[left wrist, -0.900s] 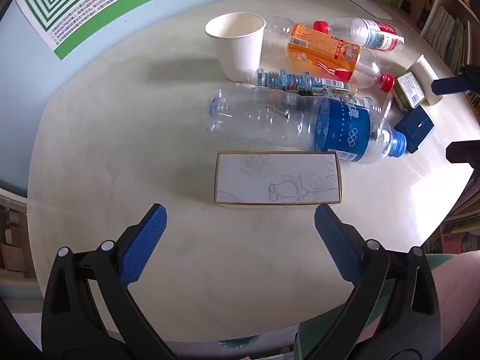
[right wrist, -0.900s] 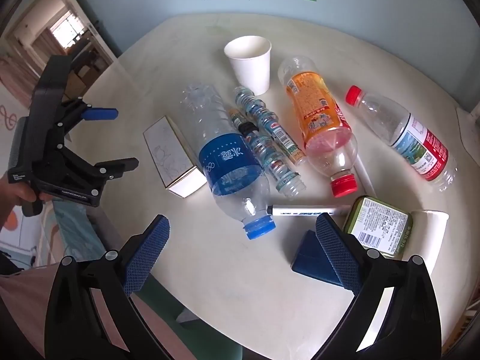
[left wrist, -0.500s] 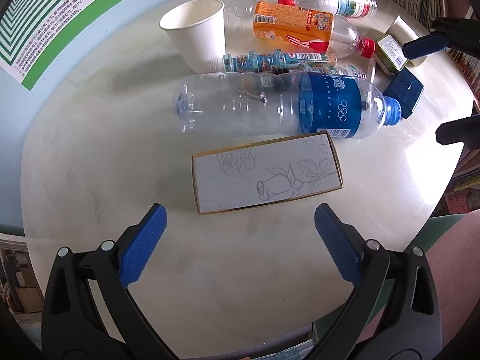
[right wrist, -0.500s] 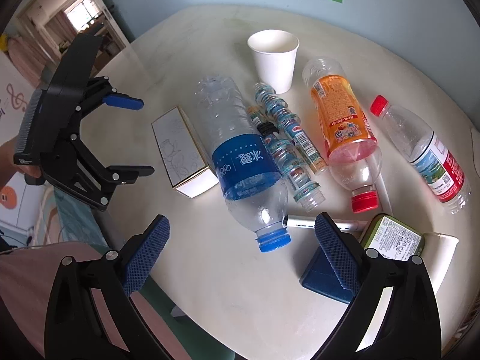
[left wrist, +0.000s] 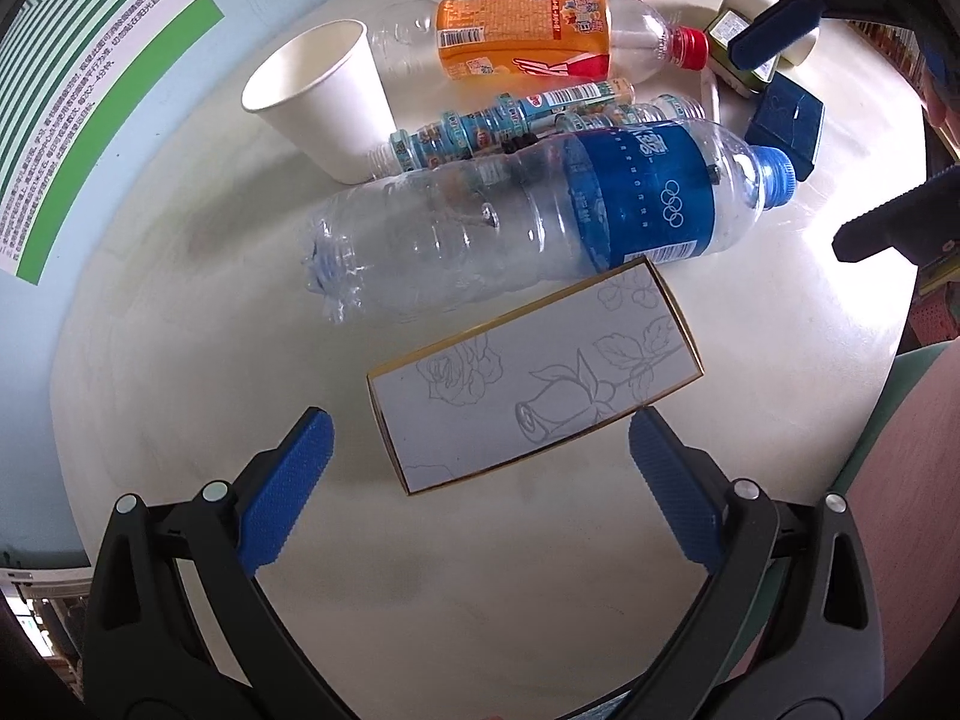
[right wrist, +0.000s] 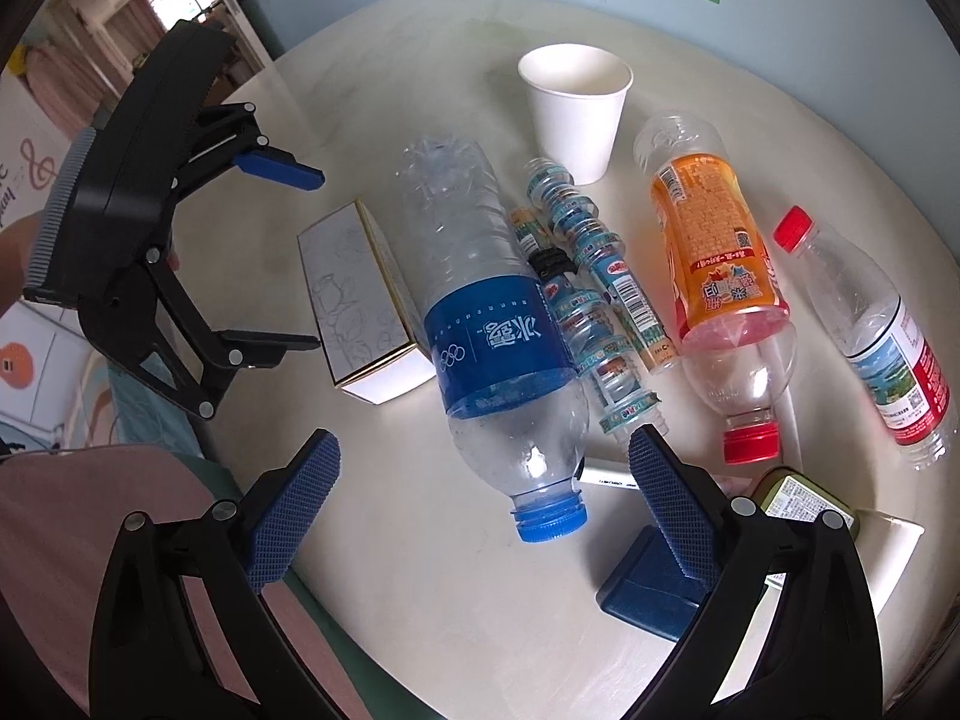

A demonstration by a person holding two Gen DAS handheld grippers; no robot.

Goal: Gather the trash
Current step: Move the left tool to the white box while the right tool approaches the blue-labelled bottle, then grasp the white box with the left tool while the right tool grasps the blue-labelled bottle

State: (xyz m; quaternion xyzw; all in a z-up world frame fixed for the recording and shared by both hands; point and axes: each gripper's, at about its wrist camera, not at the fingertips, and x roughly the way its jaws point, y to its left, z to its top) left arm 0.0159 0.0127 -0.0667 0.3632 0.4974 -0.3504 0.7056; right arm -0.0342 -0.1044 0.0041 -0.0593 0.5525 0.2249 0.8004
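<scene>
A round, pale cream table (right wrist: 708, 42) with a faintly marbled, glossy top stands against a light blue wall. A poster (left wrist: 78, 96) with green stripes, a green border and small print too fine to read hangs on that wall. In the right wrist view a doorway at the far left opens onto a bright room with curtains, and bookshelves show at the right edge of the left wrist view.

The trash lies in a cluster across the middle of the table. A large clear bottle (right wrist: 492, 324) lies on its side, its blue label bearing five Olympic-style rings and Chinese characters, its blue cap toward the near edge. Just left of it lies a white carton (left wrist: 534, 390) with a gold edge and pencil-line roses. A white paper cup (right wrist: 573, 111) stands upright at the far side. Right of the big bottle lies a strip of small joined bottles (right wrist: 594, 294) with barcodes, then an orange-labelled bottle (right wrist: 714, 258) with a red cap, then a clear bottle (right wrist: 870, 336) with a red-and-white label. Near the right gripper sit a dark blue box (right wrist: 648, 588) and a green tin (right wrist: 804, 498) with a printed label, unreadable.

The left gripper (left wrist: 474, 438) hovers above the carton, jaws spread wide, holding nothing. The right gripper (right wrist: 483, 456) hangs over the big bottle's neck, equally wide and empty.
</scene>
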